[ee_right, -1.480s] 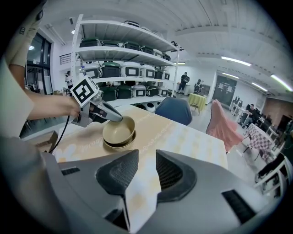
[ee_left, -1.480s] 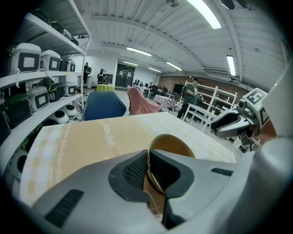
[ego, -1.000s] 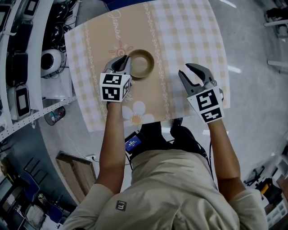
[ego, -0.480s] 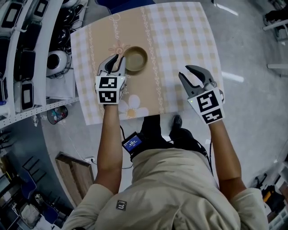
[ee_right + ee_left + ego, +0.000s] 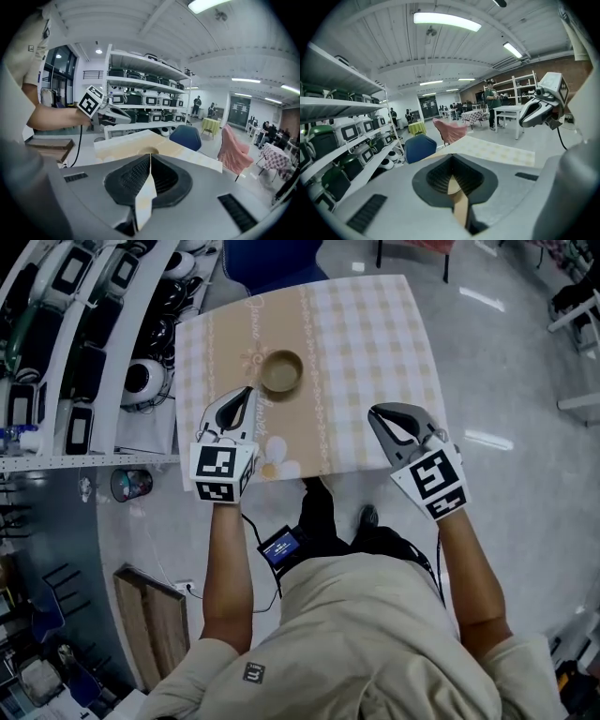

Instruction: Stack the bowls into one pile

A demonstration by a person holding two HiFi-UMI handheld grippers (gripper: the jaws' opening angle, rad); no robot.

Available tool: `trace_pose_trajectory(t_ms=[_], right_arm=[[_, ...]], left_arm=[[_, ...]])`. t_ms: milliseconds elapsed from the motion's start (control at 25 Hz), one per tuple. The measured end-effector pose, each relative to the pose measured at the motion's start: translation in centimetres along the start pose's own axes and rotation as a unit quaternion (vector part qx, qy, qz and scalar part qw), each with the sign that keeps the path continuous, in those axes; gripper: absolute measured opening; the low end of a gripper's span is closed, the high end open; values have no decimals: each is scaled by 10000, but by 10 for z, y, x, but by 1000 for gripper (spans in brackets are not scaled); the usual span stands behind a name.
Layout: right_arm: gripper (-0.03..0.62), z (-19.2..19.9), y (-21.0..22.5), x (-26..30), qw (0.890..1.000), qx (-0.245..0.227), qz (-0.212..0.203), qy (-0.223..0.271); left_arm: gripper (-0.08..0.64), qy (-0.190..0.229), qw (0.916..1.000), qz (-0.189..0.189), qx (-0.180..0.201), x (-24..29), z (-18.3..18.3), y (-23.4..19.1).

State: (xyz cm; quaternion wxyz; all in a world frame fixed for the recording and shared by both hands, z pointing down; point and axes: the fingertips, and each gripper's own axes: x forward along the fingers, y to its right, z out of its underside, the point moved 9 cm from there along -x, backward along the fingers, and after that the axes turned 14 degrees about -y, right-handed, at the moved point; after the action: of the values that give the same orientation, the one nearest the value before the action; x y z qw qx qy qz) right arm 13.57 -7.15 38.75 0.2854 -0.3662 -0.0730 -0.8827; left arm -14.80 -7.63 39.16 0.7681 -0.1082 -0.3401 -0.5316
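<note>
A single tan pile of bowls (image 5: 281, 372) stands on the checked tablecloth of the table (image 5: 375, 352), left of its middle. My left gripper (image 5: 244, 396) hangs over the table's near left edge, a short way from the pile, shut and empty. My right gripper (image 5: 396, 420) is at the near right edge, well clear of the bowls. Its jaws are closing with nothing between them, and in the right gripper view its tips (image 5: 150, 157) meet. That view shows the pile (image 5: 149, 150) small, just past the tips, and the left gripper (image 5: 110, 115) at left.
Shelves of rice cookers (image 5: 94, 334) run along the left of the table. A blue chair (image 5: 272, 259) stands at its far end. On the floor lie a wooden pallet (image 5: 155, 615) and a small bin (image 5: 131, 486). People and other tables stand far off.
Both grippers have lifted and drawn back toward the near edge of the table. The left one has left the bowl pile behind. The table now looks smaller and farther off.
</note>
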Motion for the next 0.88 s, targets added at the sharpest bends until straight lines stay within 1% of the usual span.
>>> trace_pose_trajectory(t_ms=[120,320,440,640,760,880], right_arm=[[6,-12,-10,-31,9995,-143,-187,224],[5,-32,-24,-75,9963,-424,-420,613],[5,-45,-36,-102,9935,-580,-552,808],[5,-66,-61,-142,9866,-901,-707,1165],[3,-77,-77,-165,9806,-1157,-794,1366],[3,-79,-92,-185,9769,-1312,-859,1453]], left_arm=[[6,162,9999,-45,27,-43,-10,14],[6,570,9982,-143,-69,-107,-27,36],[6,723,9972,-199,-16,-146,-37,51],[6,1132,9932,-213,171,-206,-57,76],[6,1371,9901,-248,184,-235,-62,89],[6,1480,9885,-216,216,-258,-63,103]])
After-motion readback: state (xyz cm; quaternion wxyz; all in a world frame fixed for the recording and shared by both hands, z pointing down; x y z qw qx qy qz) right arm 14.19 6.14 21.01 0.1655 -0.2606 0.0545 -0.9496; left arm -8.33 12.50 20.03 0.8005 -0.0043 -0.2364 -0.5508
